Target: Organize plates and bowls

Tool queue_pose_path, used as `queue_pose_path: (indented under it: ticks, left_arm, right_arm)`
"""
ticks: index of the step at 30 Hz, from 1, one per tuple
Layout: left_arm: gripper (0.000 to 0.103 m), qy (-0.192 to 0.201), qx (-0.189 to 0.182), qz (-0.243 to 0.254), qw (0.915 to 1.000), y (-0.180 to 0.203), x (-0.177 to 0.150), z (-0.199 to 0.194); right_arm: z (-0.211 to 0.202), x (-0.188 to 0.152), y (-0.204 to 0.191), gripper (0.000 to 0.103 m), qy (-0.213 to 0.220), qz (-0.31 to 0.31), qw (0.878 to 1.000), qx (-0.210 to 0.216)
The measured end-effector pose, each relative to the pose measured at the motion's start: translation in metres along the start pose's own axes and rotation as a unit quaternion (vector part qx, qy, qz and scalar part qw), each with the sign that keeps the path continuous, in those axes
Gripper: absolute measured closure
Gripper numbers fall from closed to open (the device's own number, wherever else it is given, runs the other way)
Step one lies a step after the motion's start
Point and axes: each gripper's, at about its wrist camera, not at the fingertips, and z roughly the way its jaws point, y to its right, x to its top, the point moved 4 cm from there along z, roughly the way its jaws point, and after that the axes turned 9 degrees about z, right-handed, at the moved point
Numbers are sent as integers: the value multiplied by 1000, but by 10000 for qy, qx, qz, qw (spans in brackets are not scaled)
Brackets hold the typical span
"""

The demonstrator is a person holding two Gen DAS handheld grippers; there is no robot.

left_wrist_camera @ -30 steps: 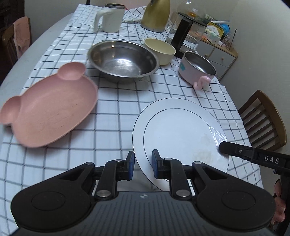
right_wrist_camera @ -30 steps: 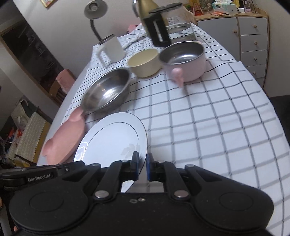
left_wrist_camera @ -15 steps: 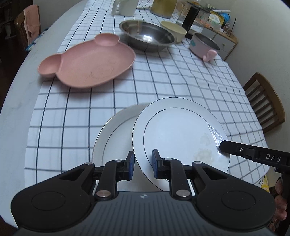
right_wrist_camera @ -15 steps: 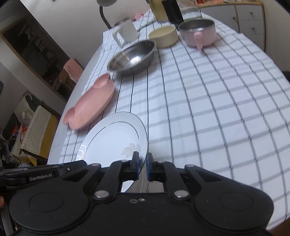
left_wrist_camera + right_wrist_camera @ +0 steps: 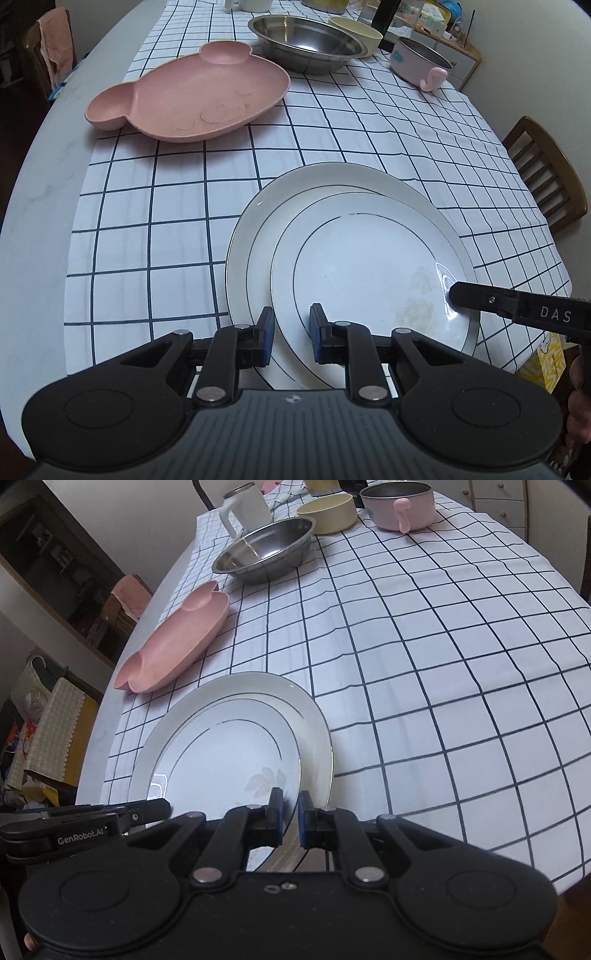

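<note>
Left gripper point(image 5: 289, 334) pinches the small plate's point(image 5: 369, 273) near rim, holding it over the large plate point(image 5: 255, 236), likely for stacking. Right gripper point(image 5: 290, 814) clamps the opposite rim, sharing the load; bowls sit far back.

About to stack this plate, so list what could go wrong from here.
1. The smaller white plate is held only at its rim by the left hand-held gripper and the right hand-held gripper; uneven release could let it clatter onto the larger white plate.
2. It sits off-centre toward the right, so it may land askew.
3. Both plates lie near the table edge.
</note>
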Motion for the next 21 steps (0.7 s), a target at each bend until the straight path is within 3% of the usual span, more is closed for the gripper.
queue_pose_path:
  ticks: [17, 21]
  left_arm:
    - [85, 42, 66, 185, 9998, -7, 7, -5]
    - [84, 79, 57, 148, 9998, -8, 7, -10]
  right_arm:
    - [13, 4, 0, 94, 97, 125, 9998, -97]
    - [12, 5, -5, 87, 110, 1, 9997, -203]
